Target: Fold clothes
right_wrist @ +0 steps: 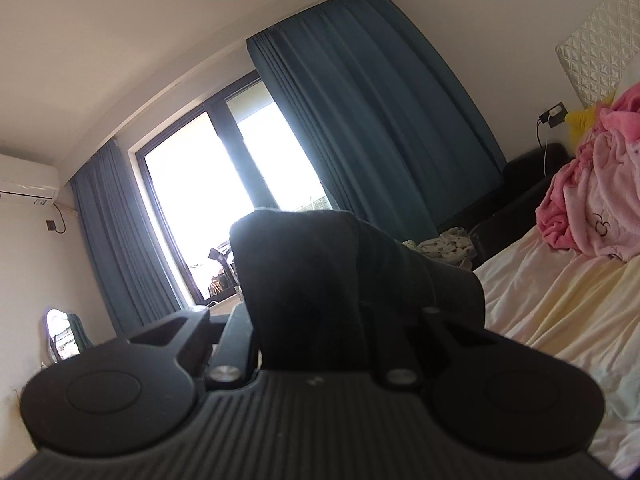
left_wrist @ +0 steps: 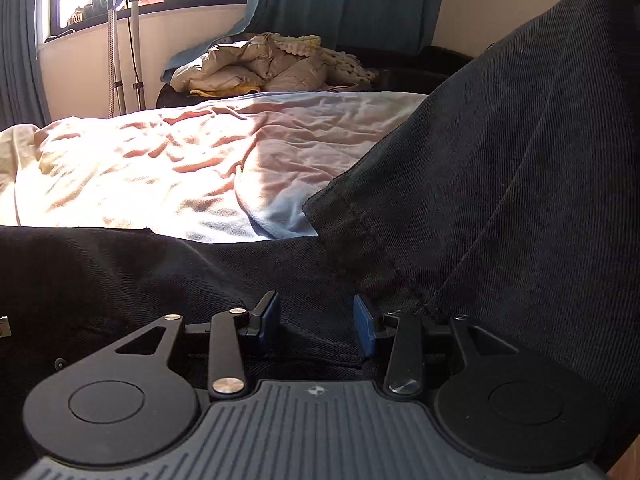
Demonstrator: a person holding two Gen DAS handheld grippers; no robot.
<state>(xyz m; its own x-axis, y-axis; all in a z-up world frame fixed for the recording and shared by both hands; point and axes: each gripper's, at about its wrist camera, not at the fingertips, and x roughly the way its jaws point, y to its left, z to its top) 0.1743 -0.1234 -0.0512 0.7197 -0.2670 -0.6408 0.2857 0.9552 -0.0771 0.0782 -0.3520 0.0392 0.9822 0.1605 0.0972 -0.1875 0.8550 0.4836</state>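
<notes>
Mid-fold: right gripper (right_wrist: pixel 308 304) clamped on a raised fold of the trousers (left_wrist: pixel 500 184) — left gripper (left_wrist: pixel 316 322) unclenched, empty above cloth on the bed (left_wrist: pixel 180 168) — next, lay the fold flat.

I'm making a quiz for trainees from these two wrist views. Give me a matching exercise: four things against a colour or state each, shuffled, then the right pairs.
Things:
1. left gripper
2. right gripper
3. curtain
4. blanket heap

States:
A. pink
B. jaws open, nothing clamped between them
C. teal blue, hanging beside the window
D. shut on dark trousers

Pairs: 1-B, 2-D, 3-C, 4-A
</notes>
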